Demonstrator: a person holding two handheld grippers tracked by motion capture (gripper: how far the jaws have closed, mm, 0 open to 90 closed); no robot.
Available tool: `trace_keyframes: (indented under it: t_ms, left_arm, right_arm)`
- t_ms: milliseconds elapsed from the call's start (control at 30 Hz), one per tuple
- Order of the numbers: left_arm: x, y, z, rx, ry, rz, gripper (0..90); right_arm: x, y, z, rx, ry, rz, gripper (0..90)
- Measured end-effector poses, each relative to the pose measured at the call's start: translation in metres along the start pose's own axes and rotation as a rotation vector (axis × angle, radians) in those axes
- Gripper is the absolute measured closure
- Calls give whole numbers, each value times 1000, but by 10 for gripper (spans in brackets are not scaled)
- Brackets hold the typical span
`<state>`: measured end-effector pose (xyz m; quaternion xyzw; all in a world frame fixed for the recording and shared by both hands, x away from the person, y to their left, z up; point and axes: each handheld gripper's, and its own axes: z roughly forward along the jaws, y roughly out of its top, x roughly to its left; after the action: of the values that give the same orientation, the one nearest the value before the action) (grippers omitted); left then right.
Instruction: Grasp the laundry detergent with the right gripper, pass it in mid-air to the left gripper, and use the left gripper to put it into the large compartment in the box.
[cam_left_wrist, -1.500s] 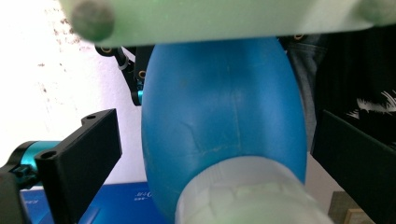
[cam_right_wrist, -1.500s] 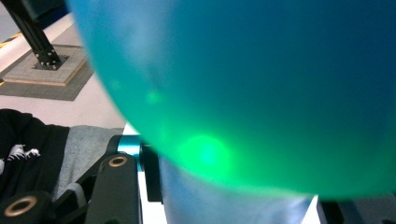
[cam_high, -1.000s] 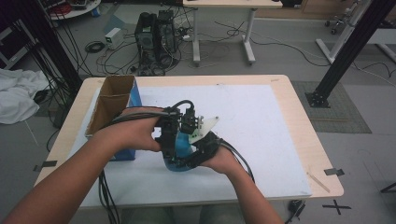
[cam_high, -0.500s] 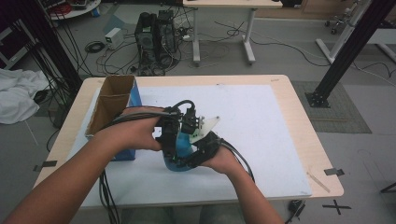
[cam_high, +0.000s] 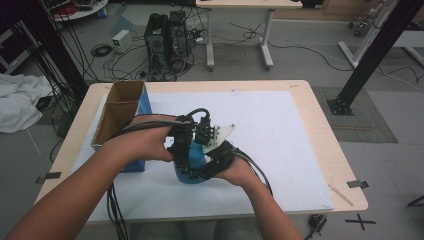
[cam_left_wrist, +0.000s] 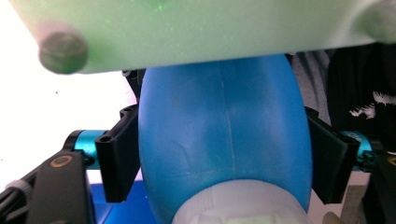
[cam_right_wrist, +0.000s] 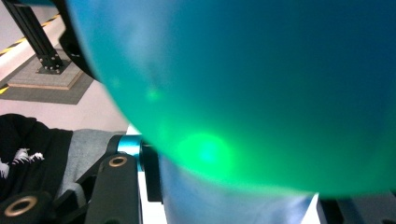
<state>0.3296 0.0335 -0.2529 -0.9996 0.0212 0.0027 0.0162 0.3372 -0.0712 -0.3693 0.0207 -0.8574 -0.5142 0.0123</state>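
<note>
A blue plastic bottle (cam_high: 190, 172) stands between both hands near the middle of the white sheet. My left gripper (cam_high: 182, 146) comes at it from the left. Its jaws have just been closing, and its black fingers (cam_left_wrist: 119, 158) now lie against both sides of the bottle (cam_left_wrist: 224, 140), above the white cap (cam_left_wrist: 238, 207). My right gripper (cam_high: 216, 162) holds the same bottle from the right, and the blue body (cam_right_wrist: 243, 93) sits very close to its camera. That gripper's pale three-cornered plate (cam_high: 223, 132) sticks up behind the bottle.
An open cardboard box (cam_high: 120, 107) with a blue side stands at the table's left. A white sheet (cam_high: 280, 135) covers most of the wooden table (cam_high: 330, 150). Black cables (cam_high: 115, 210) trail off the front edge. Computers and wires lie on the floor behind.
</note>
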Motion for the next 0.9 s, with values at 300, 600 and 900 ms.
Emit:
trace_keyframes:
  t_ms: [300, 600, 900]
  left_arm:
    - [-1, 0, 1, 4, 4, 3, 278]
    - [-2, 0, 1, 14, 8, 12, 337]
    - [0, -2, 2, 13, 9, -1, 373]
  right_arm:
    - [0, 0, 1, -1, 3, -1, 454]
    - [0, 0, 1, -3, 3, -1, 454]
    - [-2, 1, 1, -2, 6, -15, 455]
